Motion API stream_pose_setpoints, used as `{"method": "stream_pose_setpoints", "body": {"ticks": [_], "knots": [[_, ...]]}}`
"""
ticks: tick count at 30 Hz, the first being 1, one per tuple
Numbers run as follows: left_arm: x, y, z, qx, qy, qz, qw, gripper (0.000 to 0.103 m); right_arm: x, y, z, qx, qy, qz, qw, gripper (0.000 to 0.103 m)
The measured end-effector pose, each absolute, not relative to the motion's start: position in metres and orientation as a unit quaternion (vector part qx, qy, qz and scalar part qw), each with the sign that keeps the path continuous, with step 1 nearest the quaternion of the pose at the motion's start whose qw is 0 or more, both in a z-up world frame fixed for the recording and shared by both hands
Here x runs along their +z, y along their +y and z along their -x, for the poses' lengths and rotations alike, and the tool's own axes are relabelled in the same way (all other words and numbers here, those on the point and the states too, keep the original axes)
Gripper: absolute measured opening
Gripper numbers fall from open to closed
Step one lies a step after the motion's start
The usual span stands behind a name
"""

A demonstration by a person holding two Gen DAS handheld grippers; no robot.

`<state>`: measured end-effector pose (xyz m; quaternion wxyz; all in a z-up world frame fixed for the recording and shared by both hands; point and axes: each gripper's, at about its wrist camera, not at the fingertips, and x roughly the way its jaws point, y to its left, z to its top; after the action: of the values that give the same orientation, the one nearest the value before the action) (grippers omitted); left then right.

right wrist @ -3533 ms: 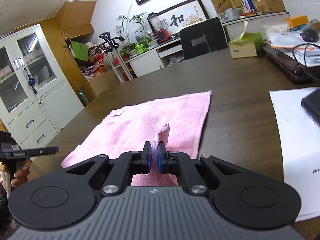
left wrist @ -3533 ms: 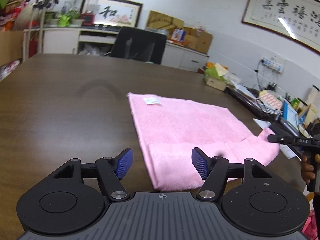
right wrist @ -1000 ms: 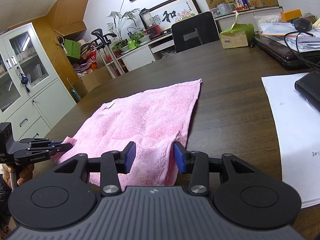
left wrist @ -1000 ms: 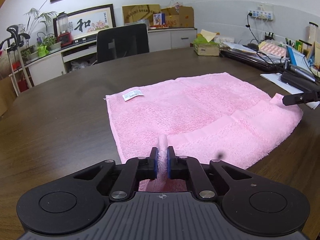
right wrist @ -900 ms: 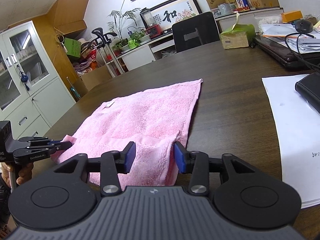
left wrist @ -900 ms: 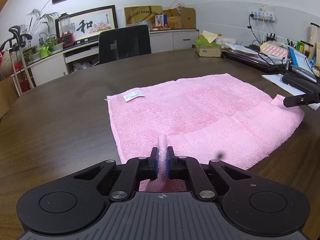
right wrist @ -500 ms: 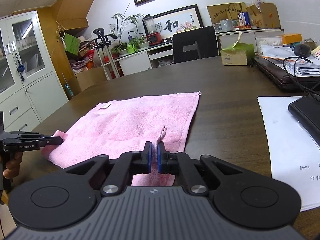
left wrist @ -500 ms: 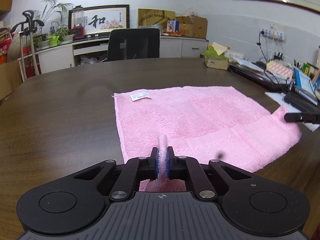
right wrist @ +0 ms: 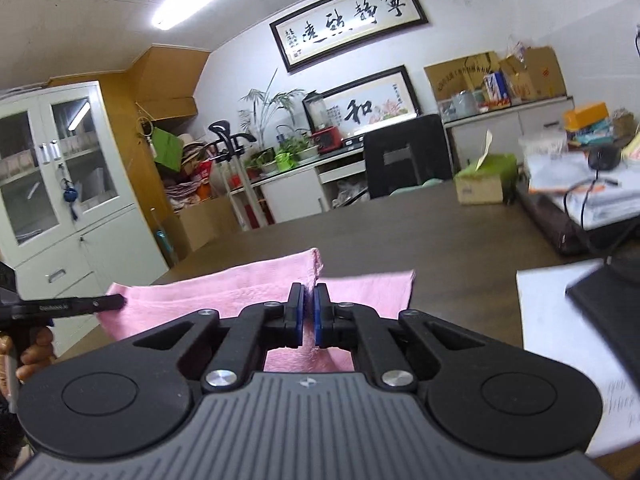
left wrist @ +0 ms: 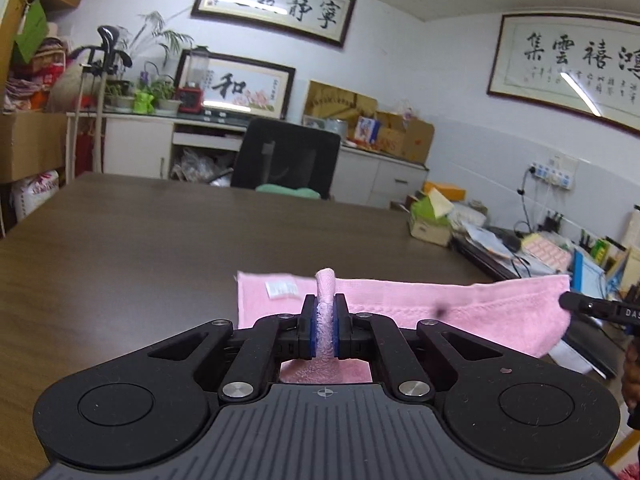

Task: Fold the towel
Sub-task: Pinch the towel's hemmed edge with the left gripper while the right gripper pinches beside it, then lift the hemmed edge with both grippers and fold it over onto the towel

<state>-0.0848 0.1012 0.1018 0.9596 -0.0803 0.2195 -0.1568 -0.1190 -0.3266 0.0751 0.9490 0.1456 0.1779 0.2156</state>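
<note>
A pink towel (left wrist: 472,304) with a white label (left wrist: 282,289) hangs lifted above the dark wooden table (left wrist: 120,248), stretched between both grippers. My left gripper (left wrist: 325,312) is shut on one near corner, a tuft of pink cloth sticking up between its blue pads. In the right wrist view my right gripper (right wrist: 308,304) is shut on the other near corner of the towel (right wrist: 224,288). Each gripper shows in the other's view: the right gripper's tip (left wrist: 588,305) at the towel's right end, the left gripper's tip (right wrist: 76,305) at its left end.
A black office chair (left wrist: 286,160) stands at the table's far side. A green tissue box (right wrist: 482,182), a laptop, cables and papers crowd the table's right side. White paper (right wrist: 568,344) and a black case lie near my right gripper. Cabinets stand along the walls.
The right gripper's jaws closed on the towel's near corner. Both grippers then rose, lifting the towel's near edge off the table, so the views now look more level across the room.
</note>
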Motion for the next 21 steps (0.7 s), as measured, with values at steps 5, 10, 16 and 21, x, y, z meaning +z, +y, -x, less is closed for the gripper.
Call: {"method": "stream_pose_setpoints", "body": {"ticks": [5, 10, 16, 21], "knots": [[0.098, 0.089, 0.022, -0.116, 0.246, 0.062, 0.96, 0.007, 0.077, -0.319, 0.058, 0.189, 0.197, -0.138, 0.952, 0.005], [0.084, 0.085, -0.028, -0.086, 0.274, 0.051, 0.957, 0.007, 0.058, -0.311, 0.002, 0.157, 0.234, -0.123, 0.952, 0.005], [0.058, 0.085, -0.062, -0.071, 0.304, 0.041, 0.949, 0.007, 0.024, -0.315, -0.036, 0.131, 0.276, -0.151, 0.94, 0.006], [0.044, 0.09, -0.065, -0.068, 0.315, 0.043, 0.946, 0.007, 0.011, -0.323, -0.052, 0.144, 0.31, -0.187, 0.921, 0.01]]}}
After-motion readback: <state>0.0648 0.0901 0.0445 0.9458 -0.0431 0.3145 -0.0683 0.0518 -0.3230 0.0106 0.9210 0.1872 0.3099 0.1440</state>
